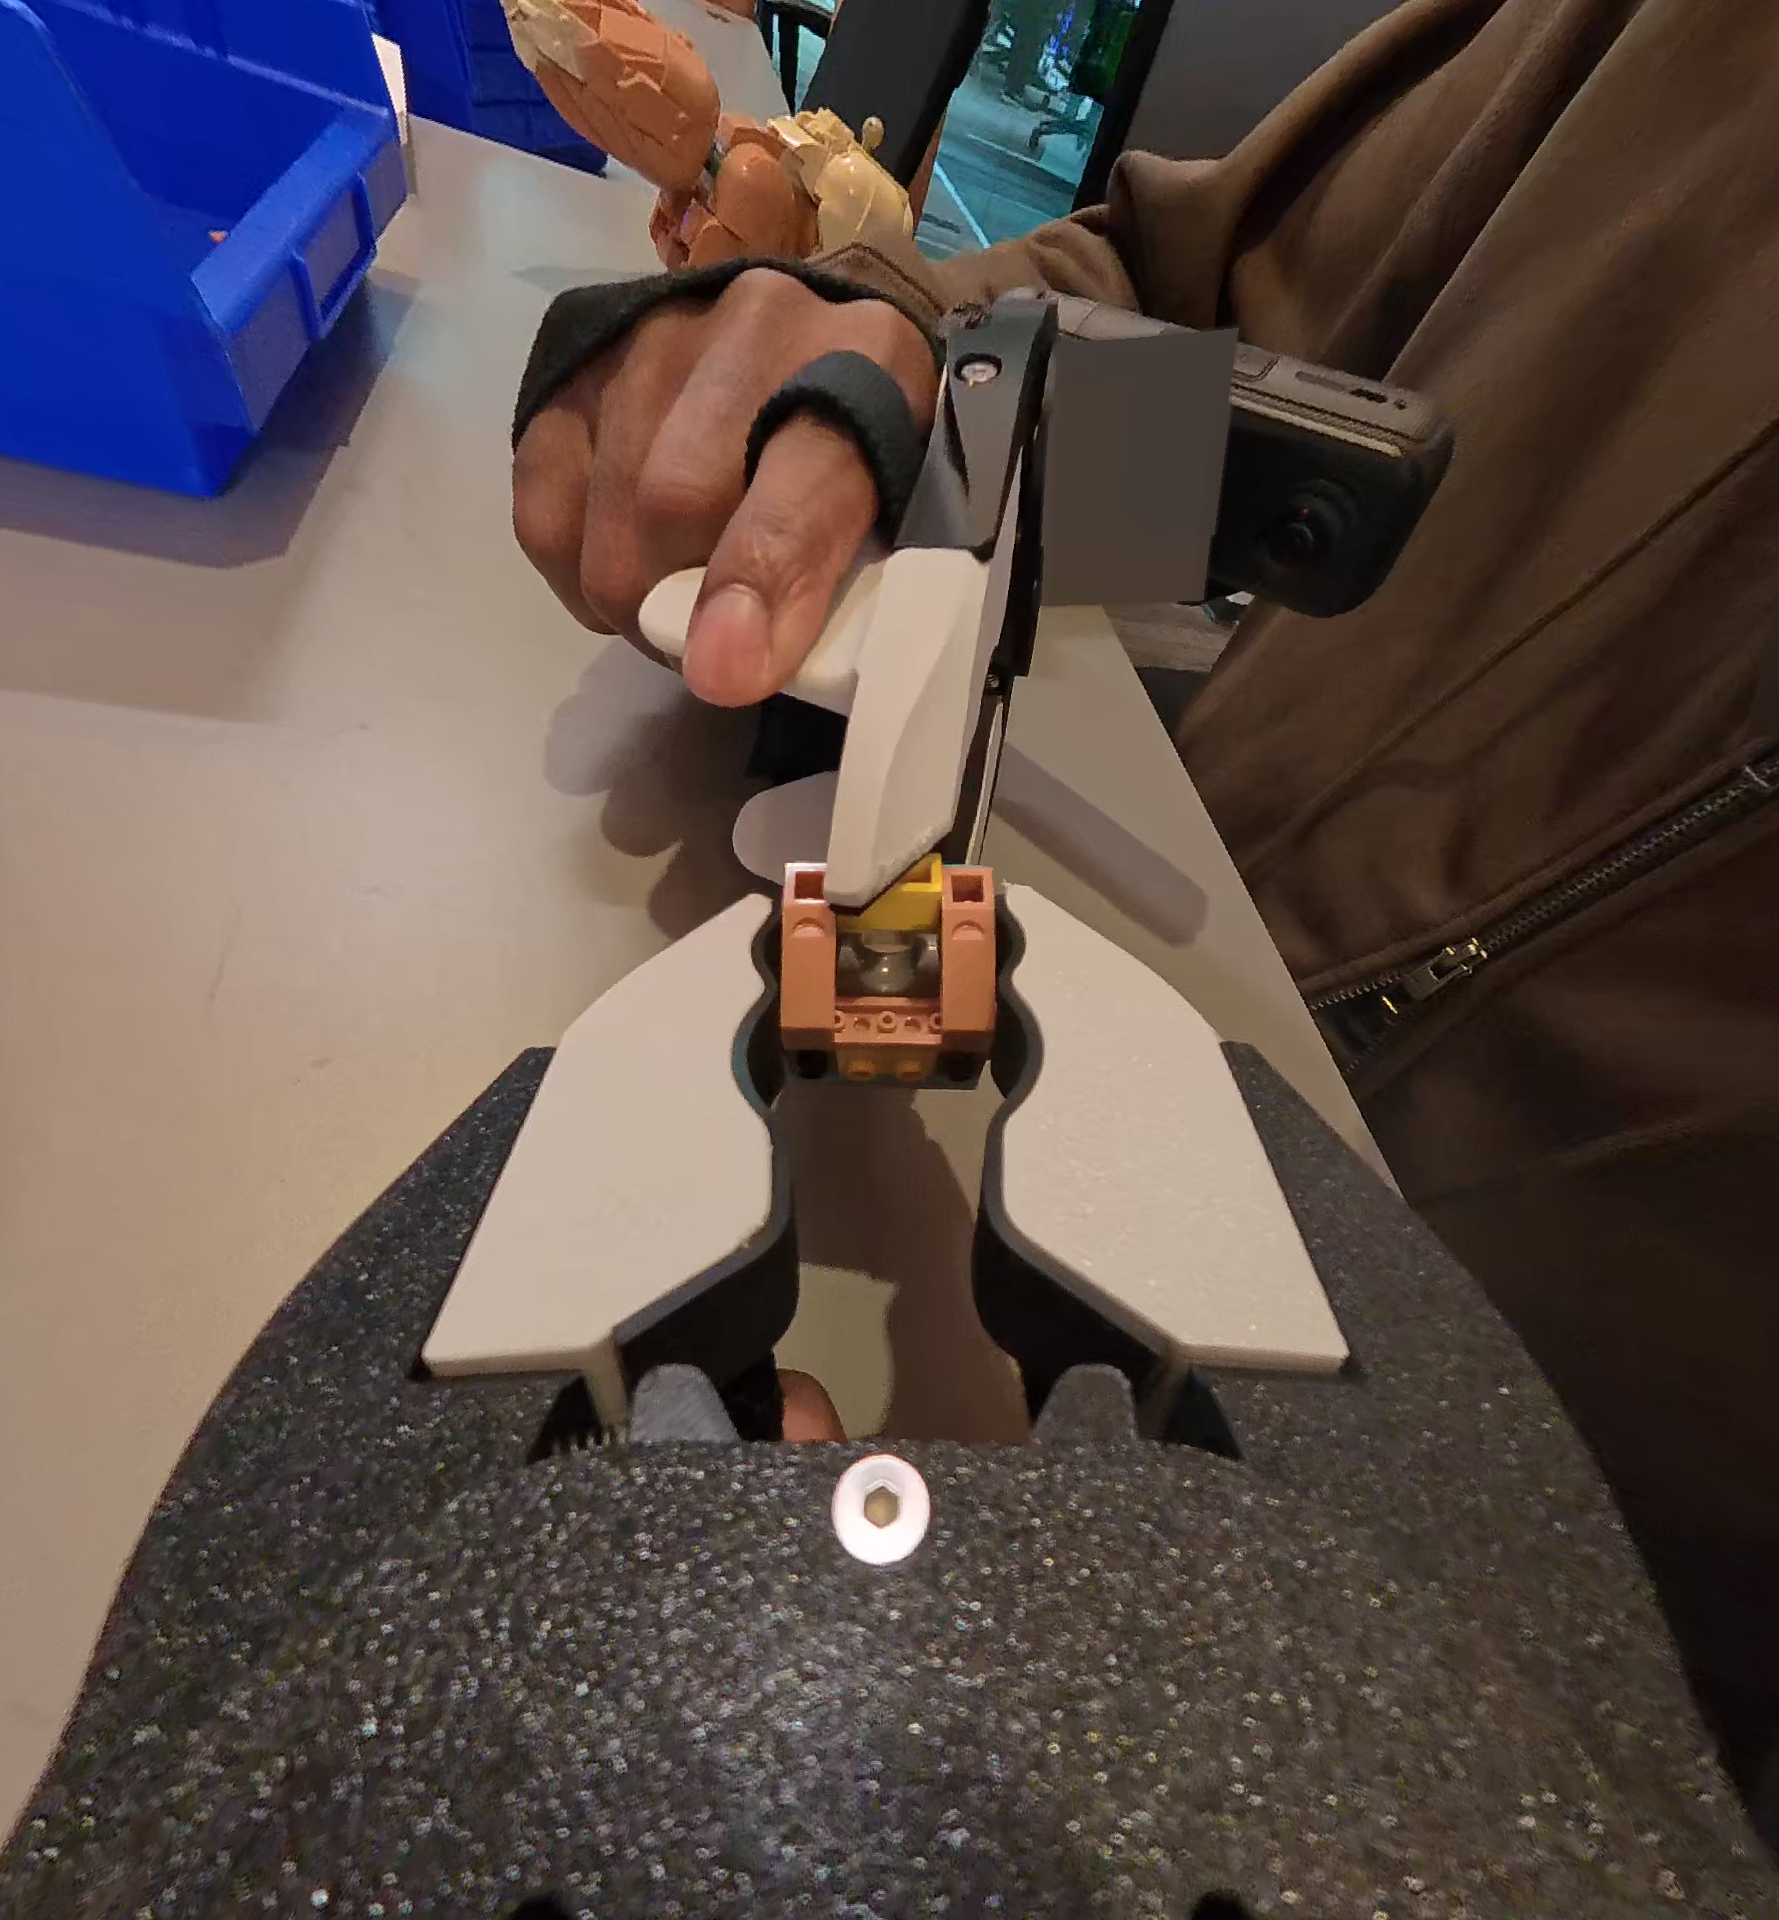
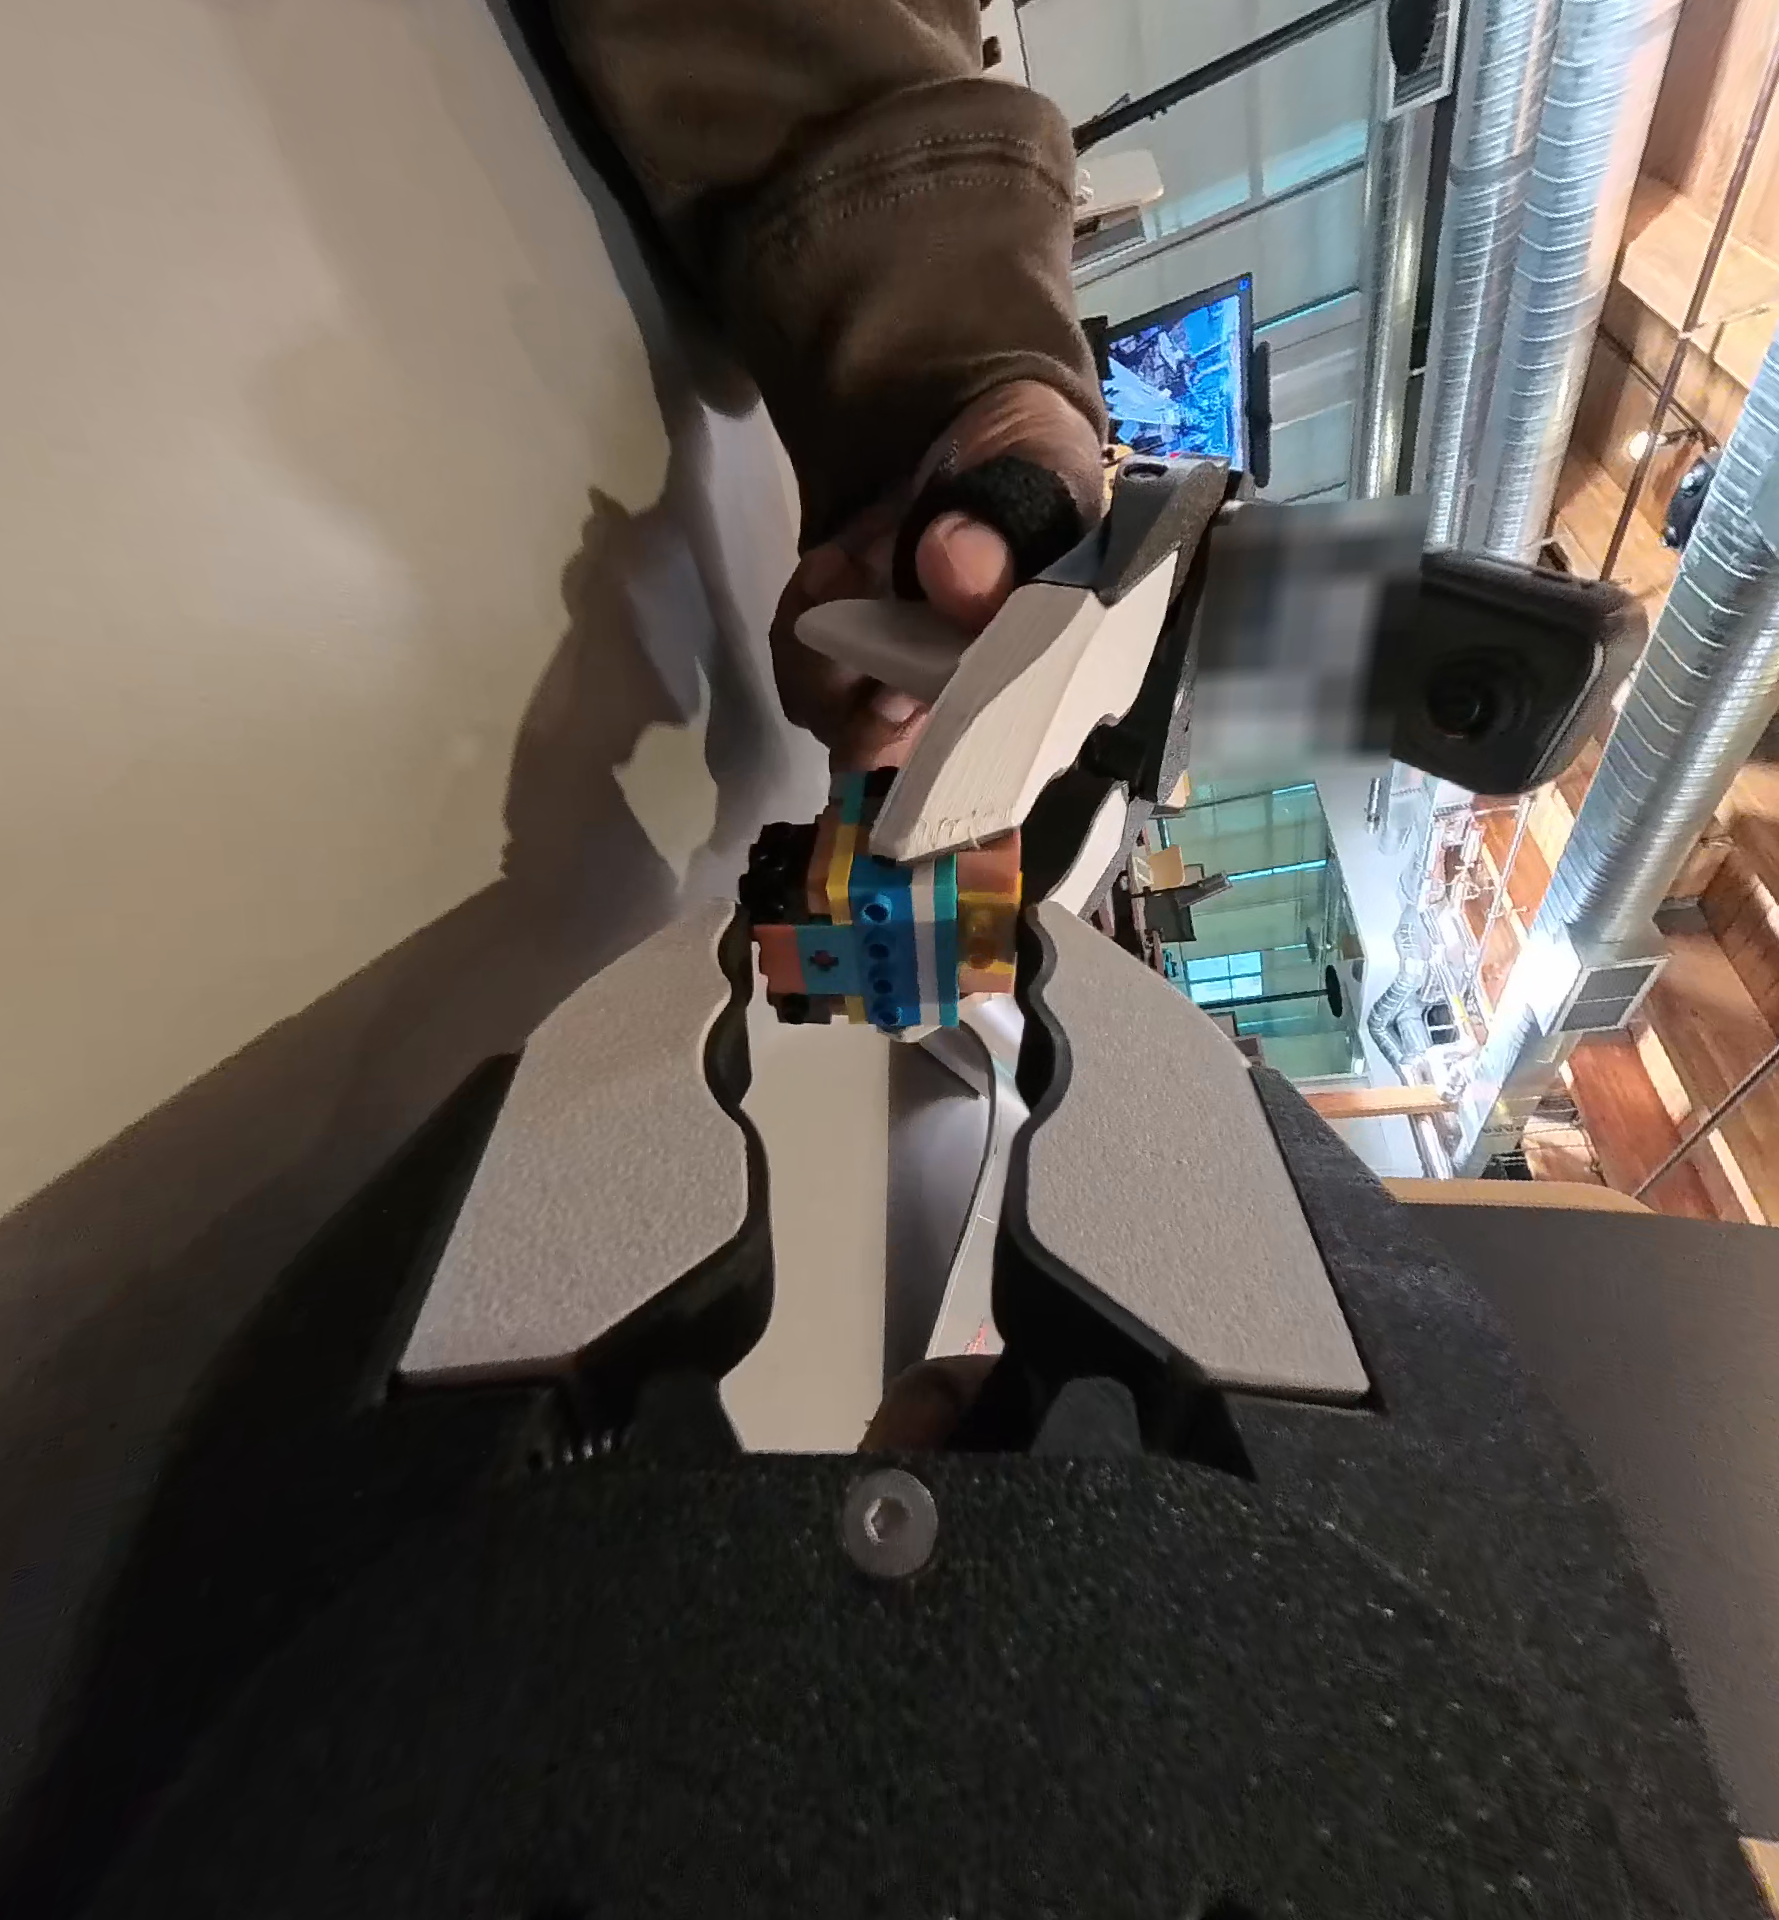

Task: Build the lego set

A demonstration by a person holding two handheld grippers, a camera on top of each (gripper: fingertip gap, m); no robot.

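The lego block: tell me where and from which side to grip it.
Grip the lego block across its two flat brown side walls, coming in from the bottom end, as the left gripper does. The yellow piece on top stays exposed for the right gripper.

Left gripper [image 1: 887, 971] is closed around something, held above the table — right gripper [image 2: 880, 935] meets it, fingers clamped too.

— What colours is the lego block [image 1: 887, 977]?
— Terracotta sides, yellow top, grey middle; striped blue, teal and white elsewhere.
— At ten o'clock?
— A blue bin [image 1: 137, 239], on a pale grey worktop [image 1: 189, 935].
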